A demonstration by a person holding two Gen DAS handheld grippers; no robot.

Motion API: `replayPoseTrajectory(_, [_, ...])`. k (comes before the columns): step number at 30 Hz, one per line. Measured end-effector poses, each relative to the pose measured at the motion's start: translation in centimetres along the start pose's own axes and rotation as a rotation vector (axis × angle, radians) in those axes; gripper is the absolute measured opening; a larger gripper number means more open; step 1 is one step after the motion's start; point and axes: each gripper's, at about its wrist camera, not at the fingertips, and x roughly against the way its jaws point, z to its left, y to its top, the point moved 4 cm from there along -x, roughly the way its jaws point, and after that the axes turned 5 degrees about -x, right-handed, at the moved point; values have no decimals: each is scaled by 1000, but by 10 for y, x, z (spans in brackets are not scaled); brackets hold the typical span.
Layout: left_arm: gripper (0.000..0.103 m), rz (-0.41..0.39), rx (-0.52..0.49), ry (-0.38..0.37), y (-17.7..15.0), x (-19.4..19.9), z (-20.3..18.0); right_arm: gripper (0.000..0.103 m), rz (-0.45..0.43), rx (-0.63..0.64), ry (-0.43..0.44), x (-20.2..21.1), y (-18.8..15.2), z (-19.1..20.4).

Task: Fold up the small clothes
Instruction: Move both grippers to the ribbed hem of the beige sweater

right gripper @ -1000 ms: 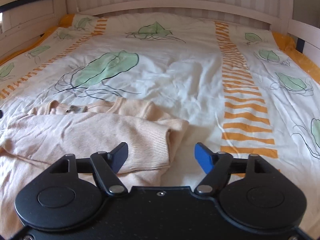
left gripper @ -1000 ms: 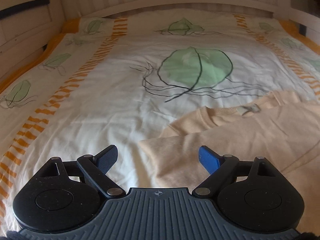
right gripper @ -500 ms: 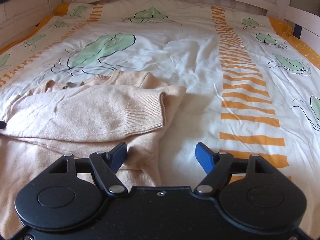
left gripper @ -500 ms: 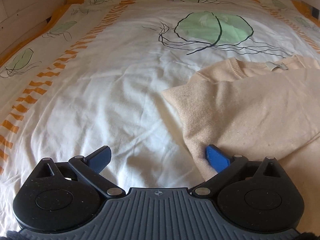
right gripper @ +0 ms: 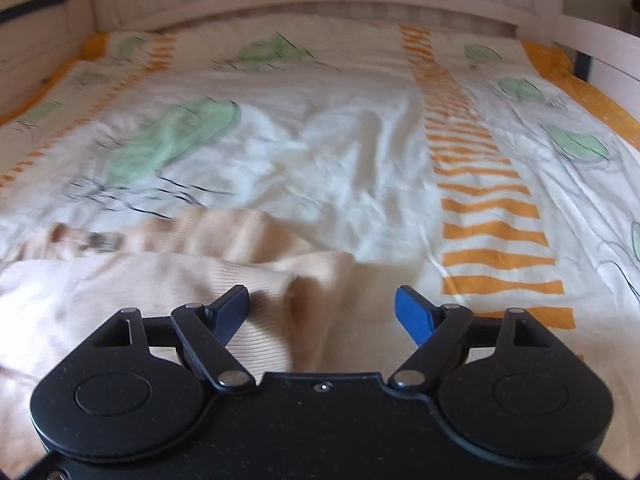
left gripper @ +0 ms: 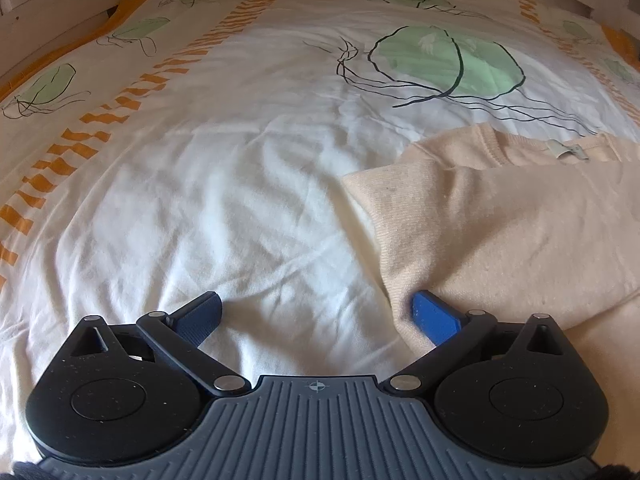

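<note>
Since the earlier frames both grippers have dropped closer to the peach knit sweater (left gripper: 520, 224), and their jaws have just been opening. The sweater lies on the bed with both sleeves already folded across its body, so the first folds look done; the bottom-to-top folds appear to remain. The left gripper (left gripper: 316, 312) is spread wide, its bright blue finger (left gripper: 434, 314) just touching the sweater's left edge, with only bedsheet between the jaws. The right gripper (right gripper: 322, 310) is also open and grips nothing, the folded ribbed cuff (right gripper: 260, 280) lying between its fingers in a blurred view. Around the garment spreads a white duvet cover (left gripper: 240, 200) printed with green leaves and orange stripes, inside a pale wooden bed frame (right gripper: 360, 4).
</note>
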Motion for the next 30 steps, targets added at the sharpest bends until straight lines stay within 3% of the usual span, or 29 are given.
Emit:
replayPoseTrajectory(4, [102, -40, 35, -10, 7, 17, 3, 86, 4, -80, -19, -5, -6, -19])
replayPoseTrajectory(10, [102, -115, 22, 18, 38, 24, -6, 87, -22, -64, -1, -1, -15, -21])
replayPoseTrajectory(16, [103, -41, -28, 106, 47, -22, -11, 88, -20, -62, 5, -1, -15, -21])
replayPoseTrajectory(21, [103, -15, 35, 72, 46, -35, -1, 88, -17, -53, 12, 1, -15, -22])
replayPoseTrajectory(30, [102, -90, 90, -8, 34, 37, 1, 88, -6, -64, 63, 44, -24, -27])
